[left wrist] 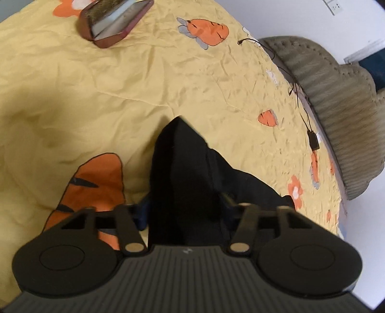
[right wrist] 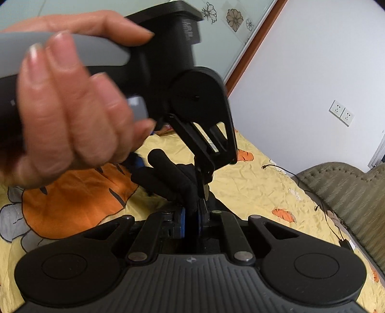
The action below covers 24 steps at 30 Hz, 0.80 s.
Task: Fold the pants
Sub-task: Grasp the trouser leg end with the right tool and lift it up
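While your right gripper (right wrist: 192, 216) had its jaws closed on a bunch of the black pants (left wrist: 182, 173), your left gripper (left wrist: 185, 211) had the cloth between its jaws; whether they pinched it I couldn't tell. Pants hung just ahead of both jaws, over the bed (left wrist: 96, 96). Best was to keep both grips level and the edge taut. Open bedspread lay beyond the left jaws; the case (left wrist: 113, 21) and cable (left wrist: 305, 115) sat well clear.
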Motion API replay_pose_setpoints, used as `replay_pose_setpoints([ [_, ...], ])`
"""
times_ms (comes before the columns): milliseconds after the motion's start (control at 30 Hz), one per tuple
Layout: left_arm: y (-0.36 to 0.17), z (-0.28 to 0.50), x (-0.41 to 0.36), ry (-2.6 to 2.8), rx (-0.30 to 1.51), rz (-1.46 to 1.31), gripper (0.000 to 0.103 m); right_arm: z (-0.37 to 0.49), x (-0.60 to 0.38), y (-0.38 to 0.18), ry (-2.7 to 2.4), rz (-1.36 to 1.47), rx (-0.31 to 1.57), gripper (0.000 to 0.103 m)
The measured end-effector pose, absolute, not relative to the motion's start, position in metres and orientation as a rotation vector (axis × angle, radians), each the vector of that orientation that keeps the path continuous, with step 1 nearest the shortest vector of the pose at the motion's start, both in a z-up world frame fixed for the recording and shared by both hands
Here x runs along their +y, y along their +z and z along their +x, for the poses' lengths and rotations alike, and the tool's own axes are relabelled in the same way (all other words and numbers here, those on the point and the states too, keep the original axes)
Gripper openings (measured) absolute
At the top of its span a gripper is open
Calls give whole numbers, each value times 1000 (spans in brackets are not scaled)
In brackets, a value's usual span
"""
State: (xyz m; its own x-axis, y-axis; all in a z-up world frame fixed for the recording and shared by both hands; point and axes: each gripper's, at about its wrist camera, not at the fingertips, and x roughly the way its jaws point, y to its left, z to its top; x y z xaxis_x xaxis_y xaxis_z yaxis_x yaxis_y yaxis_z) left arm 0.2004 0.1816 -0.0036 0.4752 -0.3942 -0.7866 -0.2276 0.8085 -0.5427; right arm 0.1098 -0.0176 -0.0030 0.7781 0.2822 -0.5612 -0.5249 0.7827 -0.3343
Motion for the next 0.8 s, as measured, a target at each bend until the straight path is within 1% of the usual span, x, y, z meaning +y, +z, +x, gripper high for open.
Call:
replay_pose_setpoints([
  [33, -3, 201, 181, -106, 1091, -645, 38, 110, -17, -4, 457, -501, 513, 9],
  [100, -2, 200, 180, -105, 1089, -646, 26, 110, -18, -4, 457, -495, 516, 9],
  [200, 2, 199, 182, -109, 1068, -641, 16, 109, -19, -6, 466, -490, 520, 9],
  [300, 6, 197, 178, -115, 1054, -596, 12, 104, -15, -11, 472, -524, 520, 10],
  [333, 8, 196, 175, -116, 1049, -571, 12, 101, -12, -14, 467, -556, 516, 12],
  [400, 12, 194, 170, -114, 1039, -525, 12, 90, -10, -19, 441, -616, 499, 20],
  [433, 14, 193, 168, -116, 1034, -508, 12, 85, -10, -22, 422, -637, 501, 32],
  [467, 17, 191, 166, -118, 1029, -488, 12, 80, -12, -24, 402, -655, 507, 47],
  [533, 23, 189, 162, -122, 1015, -461, 12, 66, -18, -30, 368, -680, 504, 69],
  [800, 44, 183, 151, -118, 1002, -453, 12, 41, -25, -44, 271, -751, 481, 69],
])
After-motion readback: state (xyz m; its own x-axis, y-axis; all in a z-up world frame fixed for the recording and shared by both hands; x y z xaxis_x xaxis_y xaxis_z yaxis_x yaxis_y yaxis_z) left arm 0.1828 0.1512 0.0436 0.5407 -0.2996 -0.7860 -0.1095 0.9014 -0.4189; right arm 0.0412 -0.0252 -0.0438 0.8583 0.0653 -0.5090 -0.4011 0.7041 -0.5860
